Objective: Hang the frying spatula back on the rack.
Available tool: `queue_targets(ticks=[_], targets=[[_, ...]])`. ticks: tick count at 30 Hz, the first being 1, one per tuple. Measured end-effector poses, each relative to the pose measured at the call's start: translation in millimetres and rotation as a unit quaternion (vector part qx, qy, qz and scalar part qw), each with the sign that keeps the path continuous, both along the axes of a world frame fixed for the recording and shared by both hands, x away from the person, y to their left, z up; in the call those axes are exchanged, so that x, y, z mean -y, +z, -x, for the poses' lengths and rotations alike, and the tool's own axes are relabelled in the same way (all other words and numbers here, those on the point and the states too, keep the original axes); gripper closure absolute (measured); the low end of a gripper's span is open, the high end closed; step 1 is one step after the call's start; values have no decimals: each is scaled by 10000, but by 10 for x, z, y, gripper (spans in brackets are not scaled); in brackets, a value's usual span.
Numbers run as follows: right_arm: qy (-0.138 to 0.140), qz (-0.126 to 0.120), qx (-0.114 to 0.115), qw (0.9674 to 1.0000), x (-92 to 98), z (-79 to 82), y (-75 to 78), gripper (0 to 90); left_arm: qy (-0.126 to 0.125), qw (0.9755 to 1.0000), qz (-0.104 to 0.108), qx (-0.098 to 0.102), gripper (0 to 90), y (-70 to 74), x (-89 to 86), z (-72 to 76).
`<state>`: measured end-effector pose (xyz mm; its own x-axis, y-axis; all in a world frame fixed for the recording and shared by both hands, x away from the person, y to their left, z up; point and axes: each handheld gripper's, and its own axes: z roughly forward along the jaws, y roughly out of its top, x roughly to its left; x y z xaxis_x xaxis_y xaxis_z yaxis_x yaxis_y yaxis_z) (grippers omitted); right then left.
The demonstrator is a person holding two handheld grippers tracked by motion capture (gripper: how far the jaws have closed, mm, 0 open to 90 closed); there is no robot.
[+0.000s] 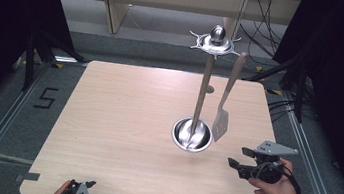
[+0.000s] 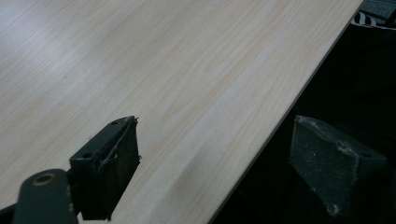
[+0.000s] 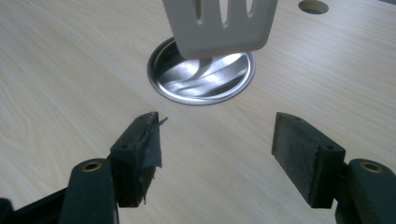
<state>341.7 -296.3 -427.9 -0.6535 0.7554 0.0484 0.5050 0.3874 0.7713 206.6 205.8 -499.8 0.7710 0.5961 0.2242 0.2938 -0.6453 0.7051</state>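
The spatula (image 1: 226, 96) hangs upright from the rack (image 1: 214, 42), blade just beside the rack's base (image 1: 192, 134). We hold the right gripper (image 1: 240, 156) near it, fingers apart, empty; the left gripper (image 1: 78, 189), also apart, sits far off at the bench (image 1: 121, 120) edge.

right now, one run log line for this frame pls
right gripper: open, empty, aimed at slotted spatula | spatula: hanging on utensil stand | left gripper: open, empty, at table near edge
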Motion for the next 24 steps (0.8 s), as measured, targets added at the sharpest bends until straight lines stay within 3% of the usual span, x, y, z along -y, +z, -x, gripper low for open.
queue_targets(ticks=[4,7,10,16,23,24], targets=[[7,-58,-98,9999,-45,27,-51,330,8,10000,-32,-12,150,0,-2,1],[67,33,-124,9999,-66,38,-99,321,12,10000,-19,-12,150,-2,0,2],[99,18,-294,9995,-92,59,-162,318,15,10000,-17,-17,150,-4,-1,1],[124,95,-204,9997,-66,66,-198,316,3,10000,-26,-29,150,-8,-1,-3],[58,43,-389,9992,-70,126,-250,315,39,10000,-11,-28,150,-16,0,-6],[93,54,-256,9996,-67,117,-269,314,12,10000,-25,-41,150,-13,-3,-7]])
